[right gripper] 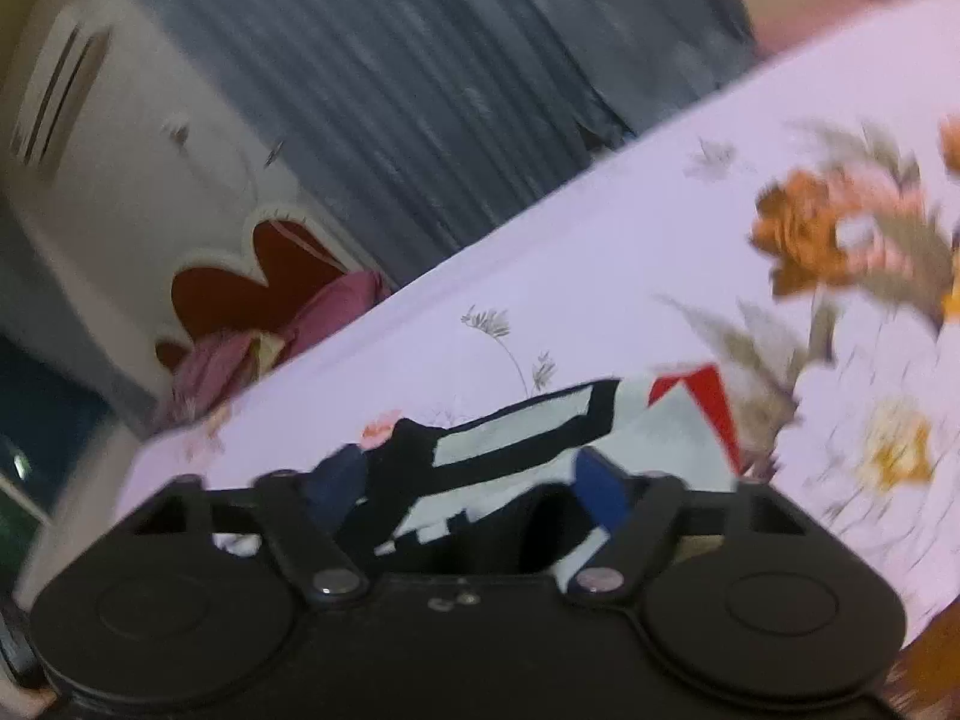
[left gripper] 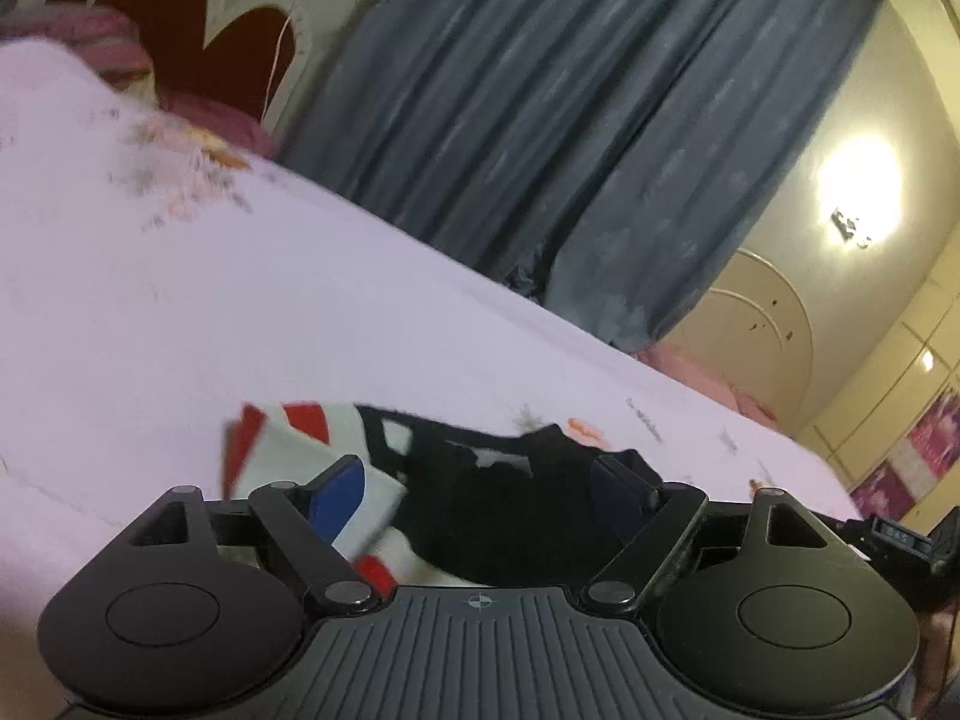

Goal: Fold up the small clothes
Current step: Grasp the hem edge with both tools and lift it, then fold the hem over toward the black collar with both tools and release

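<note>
A small garment (left gripper: 480, 480) in white, black and red lies on the pale lilac flowered bedsheet (left gripper: 240, 312). My left gripper (left gripper: 480, 495) is open, its blue-padded fingers (left gripper: 339, 495) spread wide over the garment's black part. The same garment (right gripper: 528, 438) shows in the right wrist view, and my right gripper (right gripper: 468, 489) is open too, with its fingers (right gripper: 600, 489) low over the white and black cloth. Both views are blurred. Neither gripper holds cloth.
The bed's far edge runs along blue-grey curtains (left gripper: 570, 120). A red and cream headboard (left gripper: 180, 18) and pink pillows (right gripper: 252, 342) stand at the head of the bed. A wall lamp (left gripper: 852, 186) glows at the right.
</note>
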A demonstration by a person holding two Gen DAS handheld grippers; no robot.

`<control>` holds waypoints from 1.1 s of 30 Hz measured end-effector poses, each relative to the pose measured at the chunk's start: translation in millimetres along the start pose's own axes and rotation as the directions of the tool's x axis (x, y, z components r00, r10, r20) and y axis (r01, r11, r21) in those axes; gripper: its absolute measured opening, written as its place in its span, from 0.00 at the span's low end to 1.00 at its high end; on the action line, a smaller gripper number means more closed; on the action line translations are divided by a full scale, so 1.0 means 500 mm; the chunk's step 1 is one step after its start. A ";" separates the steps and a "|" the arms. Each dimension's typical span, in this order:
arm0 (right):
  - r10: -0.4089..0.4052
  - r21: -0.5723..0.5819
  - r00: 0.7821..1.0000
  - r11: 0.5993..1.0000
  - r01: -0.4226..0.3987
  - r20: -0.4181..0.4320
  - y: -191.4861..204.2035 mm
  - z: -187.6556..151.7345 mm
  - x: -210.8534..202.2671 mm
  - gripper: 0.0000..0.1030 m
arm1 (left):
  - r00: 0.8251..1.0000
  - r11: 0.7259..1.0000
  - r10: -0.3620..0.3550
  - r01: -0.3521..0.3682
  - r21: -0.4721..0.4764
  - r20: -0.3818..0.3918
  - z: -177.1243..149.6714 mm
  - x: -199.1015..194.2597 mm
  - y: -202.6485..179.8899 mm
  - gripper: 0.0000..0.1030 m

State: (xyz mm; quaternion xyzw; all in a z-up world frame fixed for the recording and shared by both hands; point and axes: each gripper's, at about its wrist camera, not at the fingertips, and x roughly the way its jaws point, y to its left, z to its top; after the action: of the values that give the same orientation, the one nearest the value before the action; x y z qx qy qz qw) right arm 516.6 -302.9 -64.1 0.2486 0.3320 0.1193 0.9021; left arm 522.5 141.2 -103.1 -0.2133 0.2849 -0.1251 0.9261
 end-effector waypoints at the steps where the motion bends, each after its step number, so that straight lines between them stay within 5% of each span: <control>1: -0.021 -0.053 1.000 0.998 0.021 -0.012 0.004 -0.004 0.002 0.65 | 1.000 0.999 0.009 -0.008 0.044 -0.013 0.002 0.007 -0.007 0.78; 4: -0.058 -0.186 0.996 0.982 0.043 -0.075 0.022 -0.014 0.034 0.62 | 0.989 0.981 0.079 -0.055 0.187 -0.126 0.006 0.061 -0.035 0.74; 7: -0.089 -0.299 0.989 0.953 0.049 -0.120 0.045 -0.031 0.061 0.63 | 0.955 0.946 0.183 -0.106 0.305 -0.234 -0.006 0.128 -0.058 0.61; 9: -0.132 -0.351 0.983 0.933 0.081 -0.124 0.055 -0.040 0.078 0.59 | 0.947 0.912 0.234 -0.136 0.386 -0.220 -0.020 0.144 -0.072 0.61; 12: -0.197 -0.464 0.974 0.877 0.125 -0.110 0.076 -0.056 0.095 0.49 | 0.949 0.869 0.260 -0.149 0.472 -0.180 -0.029 0.144 -0.099 0.36; 14: -0.186 -0.513 0.977 0.852 0.108 -0.103 0.090 -0.060 0.091 0.48 | 0.952 0.872 0.257 -0.155 0.464 -0.165 -0.025 0.141 -0.094 0.26; 16: -0.144 -0.499 0.985 0.863 0.079 -0.093 0.080 -0.049 0.084 0.60 | 0.958 0.896 0.240 -0.156 0.416 -0.158 -0.021 0.133 -0.076 0.22; 17: -0.133 -0.499 0.987 0.863 0.073 -0.087 0.079 -0.046 0.078 0.76 | 0.961 0.909 0.229 -0.153 0.388 -0.156 -0.018 0.130 -0.066 0.21; 18: -0.126 -0.512 0.988 0.857 0.065 -0.084 0.079 -0.045 0.070 0.77 | 0.963 0.919 0.219 -0.150 0.366 -0.155 -0.017 0.128 -0.060 0.21; 23: -0.124 -0.581 0.980 0.814 0.012 -0.153 0.080 -0.059 0.059 0.67 | 0.972 0.921 0.208 -0.156 0.358 -0.110 -0.022 0.112 -0.062 0.25; 25: -0.148 -0.628 0.978 0.778 0.024 -0.146 0.086 -0.071 0.068 0.68 | 0.968 0.910 0.216 -0.153 0.384 -0.128 -0.027 0.122 -0.070 0.44; 28: -0.196 -0.645 0.976 0.759 0.089 -0.096 0.092 -0.071 0.096 0.66 | 0.955 0.900 0.256 -0.179 0.398 -0.150 -0.029 0.145 -0.074 0.44; 30: -0.223 -0.593 0.971 0.795 0.130 -0.087 0.083 -0.058 0.114 0.40 | 0.952 0.904 0.259 -0.179 0.389 -0.163 -0.018 0.152 -0.074 0.34; 31: -0.198 -0.532 0.975 0.839 0.116 -0.101 0.074 -0.047 0.116 0.35 | 0.953 0.902 0.259 -0.181 0.392 -0.157 -0.013 0.153 -0.075 0.03; 33: -0.175 -0.454 0.981 0.883 0.117 -0.087 0.066 -0.029 0.110 0.07 | 0.965 0.919 0.229 -0.172 0.354 -0.127 0.002 0.139 -0.073 0.03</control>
State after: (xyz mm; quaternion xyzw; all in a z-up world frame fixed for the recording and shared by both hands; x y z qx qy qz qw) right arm 546.4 -248.6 -85.8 0.0009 0.3694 0.1394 0.9188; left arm 575.1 84.8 -118.1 -0.0088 0.3554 -0.0938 0.9299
